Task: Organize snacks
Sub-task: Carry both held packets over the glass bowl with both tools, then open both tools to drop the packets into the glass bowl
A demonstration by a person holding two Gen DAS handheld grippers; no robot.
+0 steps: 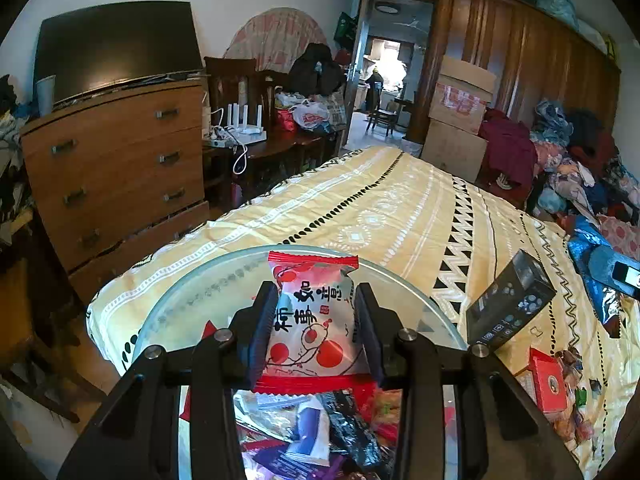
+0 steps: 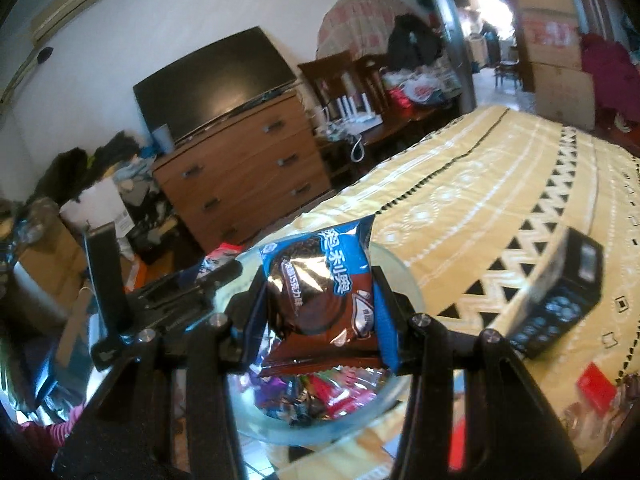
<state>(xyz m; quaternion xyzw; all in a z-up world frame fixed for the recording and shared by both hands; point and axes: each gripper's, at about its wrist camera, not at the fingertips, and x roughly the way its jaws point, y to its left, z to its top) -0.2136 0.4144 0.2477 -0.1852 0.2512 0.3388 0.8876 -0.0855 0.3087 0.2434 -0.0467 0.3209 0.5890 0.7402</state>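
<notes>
My left gripper [image 1: 316, 320] is shut on a red and white snack packet [image 1: 314, 320] with red circles and black characters, held over a clear glass bowl [image 1: 192, 292] that holds several wrapped snacks [image 1: 320, 432]. My right gripper [image 2: 320, 304] is shut on a blue and brown cookie packet [image 2: 320, 292], also above the glass bowl [image 2: 404, 276] with its snack wrappers [image 2: 328, 392]. In the right wrist view the left gripper [image 2: 224, 272] shows at the left, its packet's red edge just visible. The bowl rests on a yellow patterned bed cover [image 1: 400, 208].
A black box [image 1: 512, 300] stands on the bed cover right of the bowl, with a red box [image 1: 548, 380] and loose snacks nearer the front. A wooden chest of drawers [image 1: 120, 176] stands left of the bed. Clothes [image 1: 576, 160] are piled at the far right.
</notes>
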